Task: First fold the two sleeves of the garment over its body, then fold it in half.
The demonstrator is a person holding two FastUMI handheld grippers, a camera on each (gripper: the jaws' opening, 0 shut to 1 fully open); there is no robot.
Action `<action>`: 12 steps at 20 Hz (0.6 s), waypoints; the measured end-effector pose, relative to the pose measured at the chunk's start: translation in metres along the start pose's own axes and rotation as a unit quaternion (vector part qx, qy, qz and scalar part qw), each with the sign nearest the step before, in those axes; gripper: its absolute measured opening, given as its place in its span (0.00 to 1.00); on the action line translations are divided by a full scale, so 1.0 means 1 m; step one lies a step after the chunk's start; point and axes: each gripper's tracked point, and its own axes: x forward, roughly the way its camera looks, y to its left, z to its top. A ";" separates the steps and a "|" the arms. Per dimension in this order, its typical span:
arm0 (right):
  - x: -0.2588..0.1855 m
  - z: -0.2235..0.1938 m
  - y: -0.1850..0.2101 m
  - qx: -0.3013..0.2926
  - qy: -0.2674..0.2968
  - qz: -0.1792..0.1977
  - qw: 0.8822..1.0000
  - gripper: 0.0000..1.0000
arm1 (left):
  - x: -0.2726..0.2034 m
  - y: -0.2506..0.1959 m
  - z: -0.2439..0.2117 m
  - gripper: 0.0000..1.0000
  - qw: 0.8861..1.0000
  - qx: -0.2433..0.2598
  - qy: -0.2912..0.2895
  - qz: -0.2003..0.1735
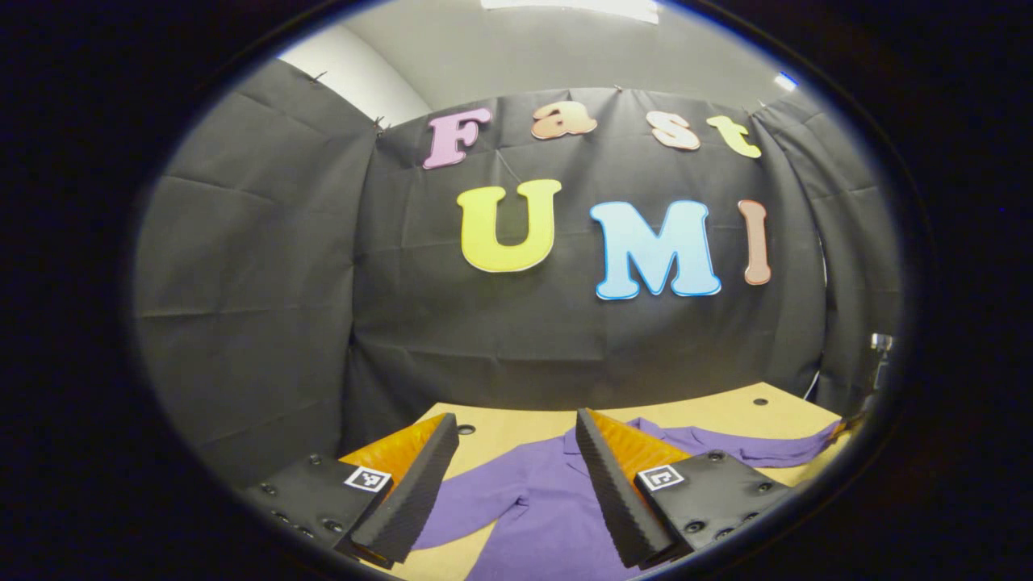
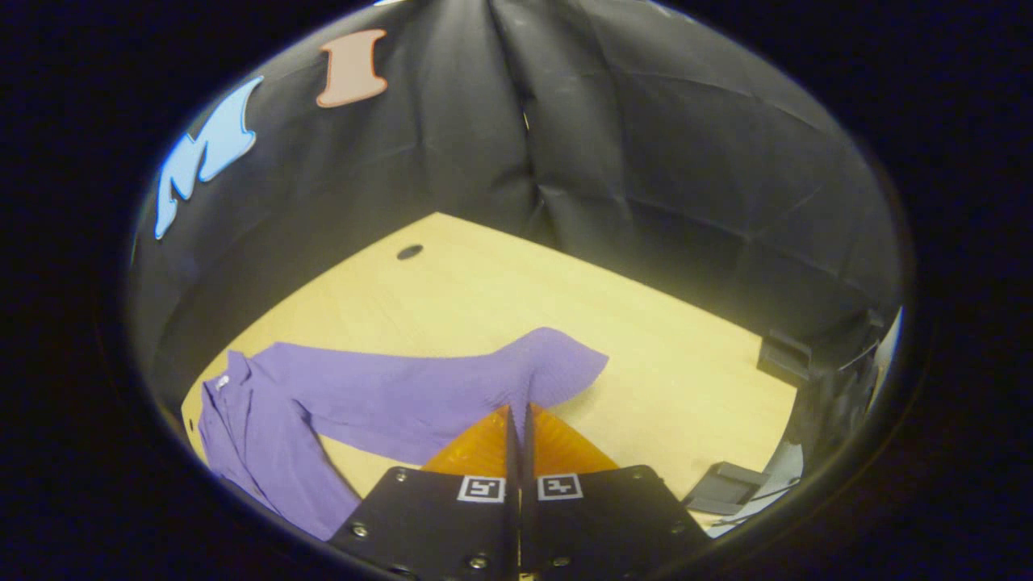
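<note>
A purple collared shirt [image 1: 549, 500] lies flat on the wooden table [image 1: 516, 424]. In the left gripper view, my left gripper [image 1: 516, 420] hangs open above the shirt near its collar, fingers wide apart with nothing between them. One sleeve [image 1: 750, 444] stretches out to the right. In the right gripper view, that sleeve [image 2: 420, 387] reaches away from the shirt body [image 2: 258, 452] across the table. My right gripper [image 2: 518, 410] is shut at the sleeve's near edge close to the cuff, with the cloth pinched between the fingertips.
The table [image 2: 646, 323] has bare wood beyond the sleeve and a small round hole [image 2: 409, 252] near its far side. Black fittings [image 2: 730, 484] sit off the table's right edge. Black cloth walls close in on the far sides.
</note>
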 end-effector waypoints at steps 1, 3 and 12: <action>-0.011 0.013 0.012 -0.010 -0.019 0.010 1.000 0.01 | 0.000 0.001 -0.001 0.93 1.000 -0.003 0.000 -0.002; -0.034 0.033 0.034 -0.039 -0.052 0.026 0.998 0.00 | 0.001 0.004 -0.004 0.93 1.000 -0.011 0.000 -0.008; -0.088 0.081 0.168 -0.140 -0.132 0.094 0.977 0.00 | 0.007 0.056 -0.025 0.95 1.000 -0.027 0.002 -0.006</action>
